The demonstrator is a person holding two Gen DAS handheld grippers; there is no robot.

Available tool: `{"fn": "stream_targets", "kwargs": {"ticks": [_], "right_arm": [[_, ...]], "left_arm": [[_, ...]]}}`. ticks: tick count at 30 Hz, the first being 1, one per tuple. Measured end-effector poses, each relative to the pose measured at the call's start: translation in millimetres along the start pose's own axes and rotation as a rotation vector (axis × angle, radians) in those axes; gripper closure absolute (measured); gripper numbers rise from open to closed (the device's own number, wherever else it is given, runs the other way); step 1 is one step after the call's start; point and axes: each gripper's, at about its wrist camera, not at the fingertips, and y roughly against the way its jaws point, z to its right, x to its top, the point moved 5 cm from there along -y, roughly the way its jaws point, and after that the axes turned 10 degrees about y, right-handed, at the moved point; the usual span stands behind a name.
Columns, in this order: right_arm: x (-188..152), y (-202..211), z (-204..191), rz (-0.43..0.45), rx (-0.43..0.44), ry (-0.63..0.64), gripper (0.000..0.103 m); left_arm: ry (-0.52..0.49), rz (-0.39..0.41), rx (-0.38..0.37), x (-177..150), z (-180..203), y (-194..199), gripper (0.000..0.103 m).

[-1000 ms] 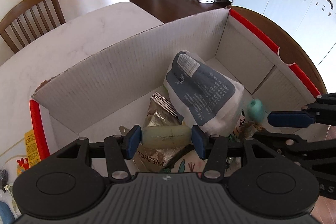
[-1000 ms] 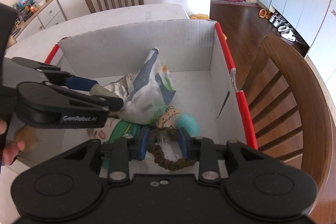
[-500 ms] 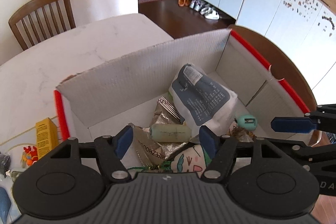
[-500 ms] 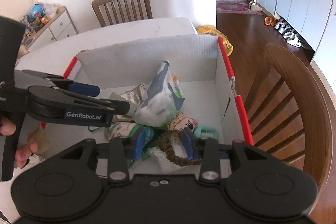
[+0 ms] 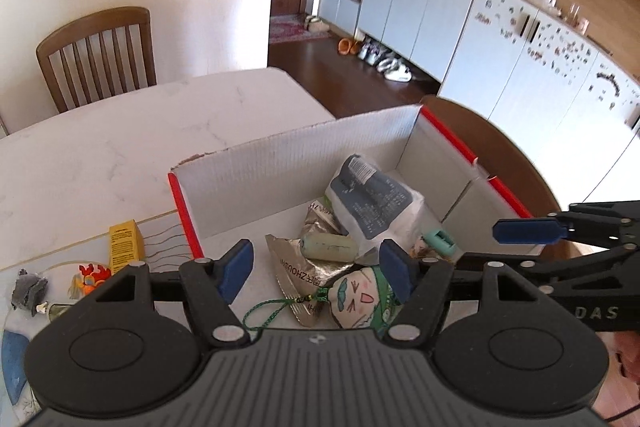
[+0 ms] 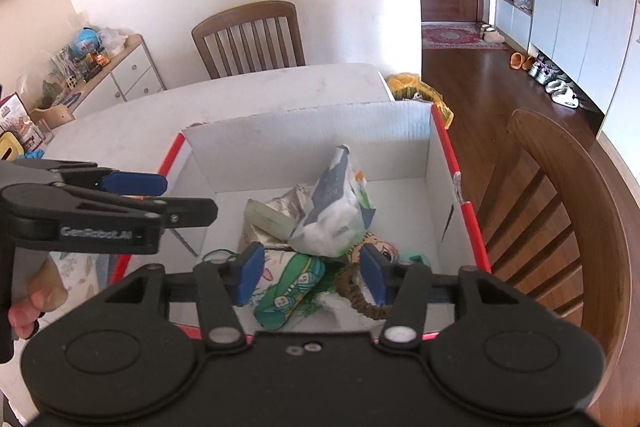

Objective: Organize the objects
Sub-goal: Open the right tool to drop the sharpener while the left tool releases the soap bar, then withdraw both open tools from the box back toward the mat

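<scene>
Landmark: the box, white cardboard with red edges, open-topped, on the worktop.

Left gripper hangs over the near left part of the box. Its fingers are spread and pinch nothing; jaws have just been opening. Right gripper hangs over the near wall of the box, fingers also spread with nothing between the pads; jaws have just been opening.

Inside the box, near end: a green doll with a drawn face and a green cord, and a brown braided ring beside it. Just behind the doll: a foil pouch with a pale green tube lying across it. A teal clip lies right of the tube, toward the right wall. Mid-box: a white and grey bag leans against the pile. The far end of the box floor is bare.

Left of the box, on the worktop: a yellow carton just beside the red edge, small toys nearer the camera.

A chair stands against the right side of the box; another chair stands beyond the far end of the worktop.
</scene>
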Motion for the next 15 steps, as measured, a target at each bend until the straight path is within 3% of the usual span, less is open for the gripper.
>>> {"fn": "stream_targets", "kwargs": {"ticks": [15], "right_arm": [[10, 21, -32, 0.079, 0.007, -0.009, 0.026]], "left_arm": [[0.019, 0.09, -0.024, -1, -22, 61, 0.019]]}}
